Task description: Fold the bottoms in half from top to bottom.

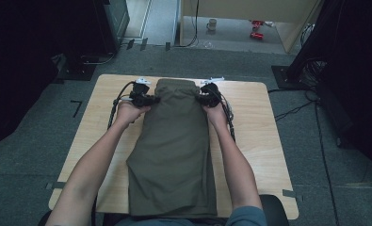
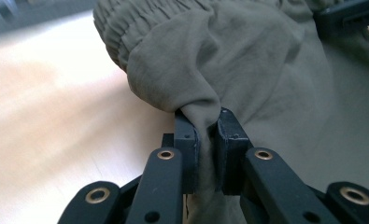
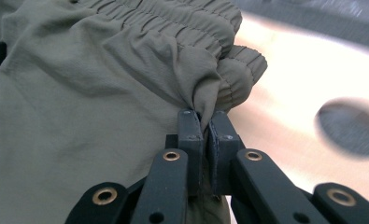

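An olive green pair of trousers (image 1: 174, 146) lies folded lengthwise down the middle of the wooden table (image 1: 263, 136), its elastic waistband (image 1: 175, 84) at the far end. My left gripper (image 1: 151, 99) is shut on the cloth at the left edge just below the waistband; in the left gripper view a pinch of fabric (image 2: 202, 109) is squeezed between its jaws (image 2: 205, 123). My right gripper (image 1: 200, 100) is shut on the opposite edge, and the right gripper view has a fold of cloth (image 3: 204, 100) clamped between its pads (image 3: 205, 122) beside the gathered waistband (image 3: 238, 65).
Bare tabletop (image 1: 96, 127) lies on both sides of the trousers. A person's forearms (image 1: 94, 174) reach in from the near edge. Beyond the table are grey floor, black stands and cables (image 1: 296, 110), and a mug (image 1: 212, 24) far off.
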`<state>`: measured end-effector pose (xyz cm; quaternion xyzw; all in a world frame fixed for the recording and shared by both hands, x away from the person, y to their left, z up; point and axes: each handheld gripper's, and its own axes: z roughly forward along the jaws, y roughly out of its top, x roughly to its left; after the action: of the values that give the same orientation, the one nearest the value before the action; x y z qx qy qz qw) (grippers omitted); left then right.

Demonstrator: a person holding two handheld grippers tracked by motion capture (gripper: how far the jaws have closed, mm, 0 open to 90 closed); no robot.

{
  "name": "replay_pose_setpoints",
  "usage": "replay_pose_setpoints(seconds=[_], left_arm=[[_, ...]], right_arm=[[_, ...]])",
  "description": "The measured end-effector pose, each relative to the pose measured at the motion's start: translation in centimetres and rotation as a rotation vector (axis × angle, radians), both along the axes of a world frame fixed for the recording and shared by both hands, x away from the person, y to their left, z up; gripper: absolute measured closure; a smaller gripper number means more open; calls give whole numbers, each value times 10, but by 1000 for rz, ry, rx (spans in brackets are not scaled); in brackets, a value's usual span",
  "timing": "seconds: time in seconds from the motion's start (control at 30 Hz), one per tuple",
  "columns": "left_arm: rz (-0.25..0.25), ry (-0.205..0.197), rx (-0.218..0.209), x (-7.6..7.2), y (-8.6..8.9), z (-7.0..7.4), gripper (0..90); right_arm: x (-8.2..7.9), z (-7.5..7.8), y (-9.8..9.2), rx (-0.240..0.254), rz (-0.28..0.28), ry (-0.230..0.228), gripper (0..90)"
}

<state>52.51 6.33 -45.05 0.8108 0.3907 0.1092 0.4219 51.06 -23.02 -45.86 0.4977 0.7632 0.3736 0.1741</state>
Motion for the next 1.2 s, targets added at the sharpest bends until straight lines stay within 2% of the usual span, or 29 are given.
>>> replay_pose_setpoints(seconds=[0.03,0.07,0.1,0.13,0.17,0.27,0.3,0.33,0.37,0.43,0.47,0.5,0.57,0.6,0.7,0.77,0.8,0.83,0.9,0.93,0.97,1.07,1.1,1.13,1.17,1.2], left_arm=[[7,-16,-20,2,1,9,820],[11,-37,-38,5,2,19,820],[14,-73,-51,6,3,30,820],[24,-155,-89,6,6,53,819],[24,-155,-89,6,6,53,819],[18,-251,-129,1,8,78,816],[18,-261,-124,-1,9,81,816],[8,-229,-109,-5,11,80,815],[8,-229,-109,-5,11,80,815],[-13,-214,-74,-14,13,70,814],[-13,-214,-74,-14,13,70,814],[-21,-201,-73,-18,14,67,813],[-43,-182,-75,-27,16,62,812],[-53,-186,-72,-33,17,60,811],[-71,-163,-76,-47,20,54,810],[-86,-166,-45,-60,22,48,809],[-86,-166,-45,-60,22,48,809],[-90,-164,-44,-64,23,46,809],[-94,-156,-44,-72,24,44,807],[-101,-154,-45,-81,25,40,804],[-101,-154,-45,-81,25,40,803],[-118,-153,-26,-94,25,33,799],[-123,-149,-18,-98,26,30,799],[-129,-142,-16,-102,26,27,799],[-137,-125,-13,-108,26,21,798],[-137,-125,-13,-108,26,21,798]], right_arm=[[3,20,-1,14,-9,-53,862],[3,32,-2,23,-15,-84,862],[3,32,-2,23,-15,-84,862],[3,57,-4,35,-17,-167,859],[3,57,-4,35,-17,-167,859],[-6,95,-6,46,-12,-337,858],[-6,95,-6,46,-12,-337,858],[-11,99,-5,40,1,-331,858],[-11,99,-5,40,1,-331,858],[-19,88,-3,19,26,-298,858],[-19,88,-3,19,26,-298,858],[-25,80,-4,16,39,-275,858],[-29,77,-5,15,47,-268,857],[-33,74,-6,16,56,-267,856],[-49,65,-8,24,88,-232,854],[-58,62,-7,18,110,-225,853],[-62,61,-7,12,122,-221,852],[-62,61,-7,12,122,-221,852],[-72,58,-7,12,133,-220,850],[-80,54,-7,16,142,-210,848],[-80,54,-7,16,142,-210,848],[-93,47,-8,24,160,-194,842],[-101,40,-9,24,171,-173,835],[-101,40,-9,24,171,-173,835],[-107,33,-9,26,179,-152,834],[-107,33,-9,26,179,-152,834]])
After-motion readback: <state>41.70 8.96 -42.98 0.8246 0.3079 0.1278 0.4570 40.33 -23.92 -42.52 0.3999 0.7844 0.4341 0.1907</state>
